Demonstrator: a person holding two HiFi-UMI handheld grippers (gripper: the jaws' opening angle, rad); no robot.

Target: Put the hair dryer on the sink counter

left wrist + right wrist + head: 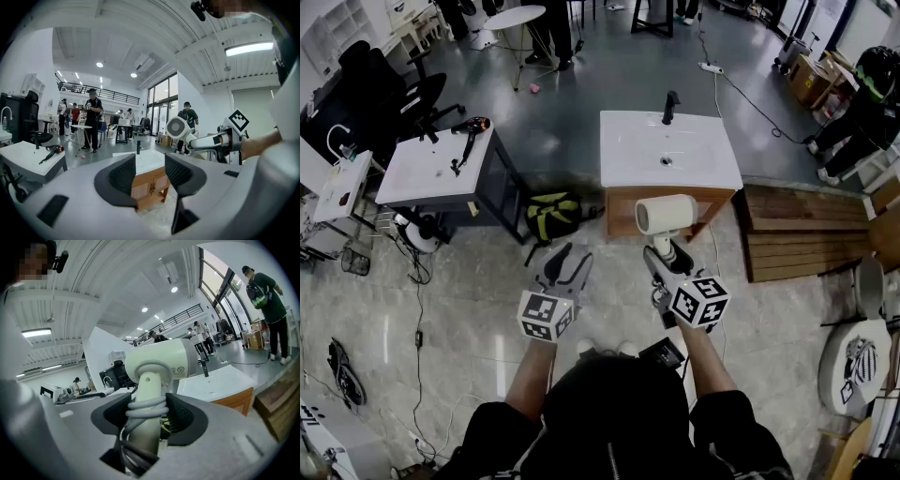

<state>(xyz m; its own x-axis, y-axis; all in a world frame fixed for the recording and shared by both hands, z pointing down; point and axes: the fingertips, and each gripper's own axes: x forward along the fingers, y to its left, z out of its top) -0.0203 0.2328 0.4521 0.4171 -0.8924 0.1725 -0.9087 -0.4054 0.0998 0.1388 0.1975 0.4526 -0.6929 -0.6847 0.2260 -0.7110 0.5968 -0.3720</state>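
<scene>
Your right gripper (149, 414) has its jaws set wide and pressed on the cord-wrapped handle (145, 401) of the white hair dryer (666, 214). The handle runs out along the jaws, and the barrel (176, 359) lies crosswise, left to right, just beyond the fingertips. Your left gripper (149, 174), jaws apart with nothing between them, hangs just left of the right one. The sink counter (628, 155) lies straight ahead, on the far side of the dryer, which hangs short of its near edge. The carry is probably forward, by the right gripper alone.
</scene>
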